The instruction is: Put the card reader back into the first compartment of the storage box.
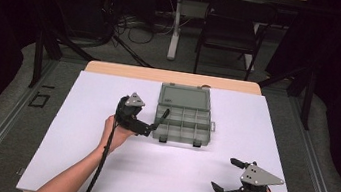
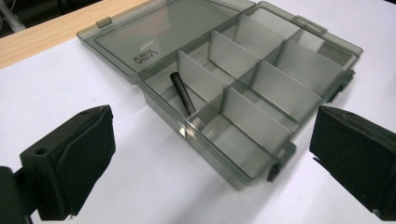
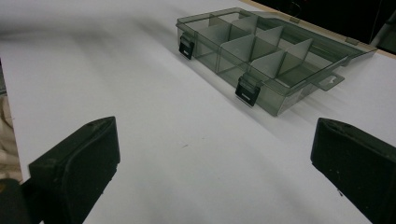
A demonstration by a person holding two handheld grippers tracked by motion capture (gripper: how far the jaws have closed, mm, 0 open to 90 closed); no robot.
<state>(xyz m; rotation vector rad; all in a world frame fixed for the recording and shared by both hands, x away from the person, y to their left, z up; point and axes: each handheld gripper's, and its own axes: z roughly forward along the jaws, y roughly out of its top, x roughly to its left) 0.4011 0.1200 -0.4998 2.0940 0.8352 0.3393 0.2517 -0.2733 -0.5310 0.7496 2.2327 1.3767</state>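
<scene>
A smoky grey compartment box (image 1: 177, 138) stands open at the middle of the white sheet, its lid (image 1: 184, 98) laid flat behind it. Thin dividers split the tray. A short black rod (image 2: 182, 93) leans in the far left compartment, also seen as the rod (image 1: 162, 116) from above. My left gripper (image 1: 147, 123) is open just left of the box, facing its corner; in its own view the left gripper (image 2: 212, 126) has nothing between its pads. My right gripper (image 1: 223, 173) is open near the front right, well clear of the box (image 3: 275, 100); the right gripper (image 3: 215, 135) is empty.
The white sheet (image 1: 157, 175) covers most of a wooden table whose edge (image 1: 171, 77) shows at the back. Beyond it stand a black chair (image 1: 231, 29) and a white table leg (image 1: 175, 26) with cables on the floor. Two black latches (image 3: 246, 88) hang on the box's front.
</scene>
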